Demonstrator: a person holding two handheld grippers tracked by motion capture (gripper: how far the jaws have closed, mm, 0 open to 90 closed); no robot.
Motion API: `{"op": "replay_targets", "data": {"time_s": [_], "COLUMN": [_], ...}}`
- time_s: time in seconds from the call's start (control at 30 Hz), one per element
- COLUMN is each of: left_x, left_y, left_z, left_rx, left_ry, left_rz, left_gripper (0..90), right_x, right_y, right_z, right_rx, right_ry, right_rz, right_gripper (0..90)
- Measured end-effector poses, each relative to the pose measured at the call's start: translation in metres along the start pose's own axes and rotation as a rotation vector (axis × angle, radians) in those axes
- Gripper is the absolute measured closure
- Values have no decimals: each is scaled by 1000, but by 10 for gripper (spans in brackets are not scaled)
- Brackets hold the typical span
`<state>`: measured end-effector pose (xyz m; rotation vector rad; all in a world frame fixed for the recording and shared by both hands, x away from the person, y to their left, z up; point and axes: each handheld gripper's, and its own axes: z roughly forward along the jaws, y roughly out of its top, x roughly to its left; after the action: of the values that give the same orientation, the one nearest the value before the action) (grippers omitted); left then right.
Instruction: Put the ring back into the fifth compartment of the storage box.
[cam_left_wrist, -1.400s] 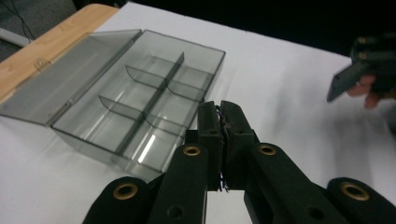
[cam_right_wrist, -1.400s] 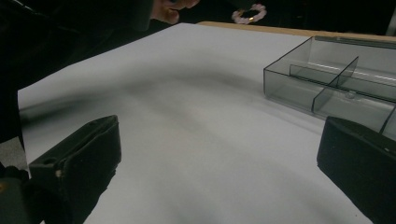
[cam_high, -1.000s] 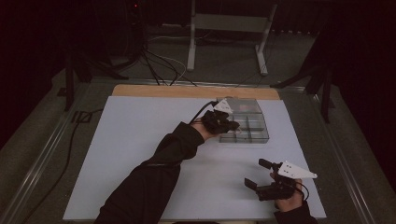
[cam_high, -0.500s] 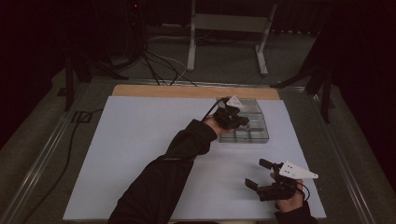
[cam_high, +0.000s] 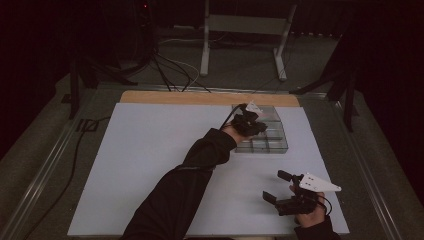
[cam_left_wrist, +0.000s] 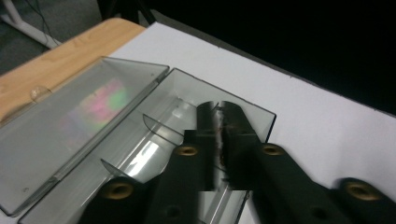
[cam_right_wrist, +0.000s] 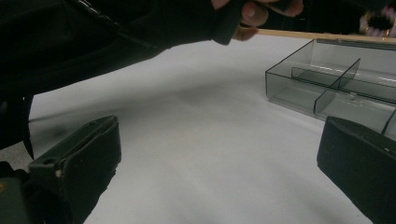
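Note:
A clear plastic compartment box (cam_high: 272, 145) lies open at the far right of the white mat, its lid (cam_left_wrist: 84, 116) folded flat beside it. My left gripper (cam_high: 254, 124) hangs over the box, tips (cam_left_wrist: 219, 109) down above a compartment. Its jaws have just been opening and stand a narrow slit apart. A thin dark reddish scrap (cam_left_wrist: 220, 140) shows in that slit; I cannot tell what it is. My right gripper (cam_high: 276, 186) rests near the front right of the mat. It (cam_right_wrist: 219, 154) stands wide open with nothing between its jaws, facing the box (cam_right_wrist: 327, 88).
The white mat (cam_high: 150, 165) covers most of the table, with a wooden strip (cam_high: 200, 98) along its far edge. The person's left forearm (cam_high: 200, 160) crosses the mat's middle diagonally. Cables and a stand's legs lie on the floor beyond.
The left hand has moved to the right and a little farther out, from the box's near-left part to over its middle. The right gripper has stayed put.

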<state>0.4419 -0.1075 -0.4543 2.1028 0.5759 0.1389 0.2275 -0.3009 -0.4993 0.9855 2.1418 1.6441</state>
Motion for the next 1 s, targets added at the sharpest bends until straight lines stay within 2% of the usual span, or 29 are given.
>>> {"op": "replay_targets", "data": {"time_s": [0.03, 0.07, 0.13, 0.2, 0.23, 0.27, 0.33, 0.37, 0.4, 0.5, 0.57, 0.73, 0.77, 0.87, 1.0], "left_x": [0, 0, -1, -1, -2, -2, -3, -3, -4, -5, -5, -4, -4, -3, 1], "left_y": [-1, 0, 0, 0, 0, -1, -2, -2, -5, -8, -10, -15, -15, -20, -27], "left_z": [-2, -3, -7, -12, -15, -18, -24, -24, -30, -41, -50, -72, -72, -88, -104], "left_rx": [25, 32, 26, 22, 18, 20, 20, 20, 9, 3, -20, -43, -43, -57, -83], "left_ry": [-33, -44, -28, -36, -38, -58, -88, -88, -106, -119, -135, -139, -139, -139, -150], "left_rz": [-32, -31, -27, -50, -47, -46, -53, -53, -56, -33, -34, -20, -20, -13, -34], "left_gripper": [637, 399, 314, 191, 164, 139, 21, 16, 16, 6, 7, 6, 6, 6, 6], "right_x": [0, 0, 0, 0, 0, 0, 1, 1, 0, 1, 0, 1, 1, 1, 1], "right_y": [0, 0, 0, 0, 0, 0, 0, 0, 0, 0, 0, 0, 0, 0, 0], "right_z": [0, 0, 0, 0, 0, 0, 0, 0, 0, 1, 1, 2, 2, 2, 3], "right_rx": [0, -2, -1, 0, -1, -1, 1, 1, 3, 2, 7, 6, 6, 5, 9], "right_ry": [0, 1, 1, 1, 2, 1, 2, 2, 1, -1, -2, -3, -3, -3, -2], "right_rz": [0, 1, -1, 0, 0, 0, 0, 0, 0, 1, -3, -5, -5, -3, -1], "right_gripper": [0, 0, 0, 0, 0, 0, 0, 0, 0, 0, 0, 0, 0, 0, 0]}}
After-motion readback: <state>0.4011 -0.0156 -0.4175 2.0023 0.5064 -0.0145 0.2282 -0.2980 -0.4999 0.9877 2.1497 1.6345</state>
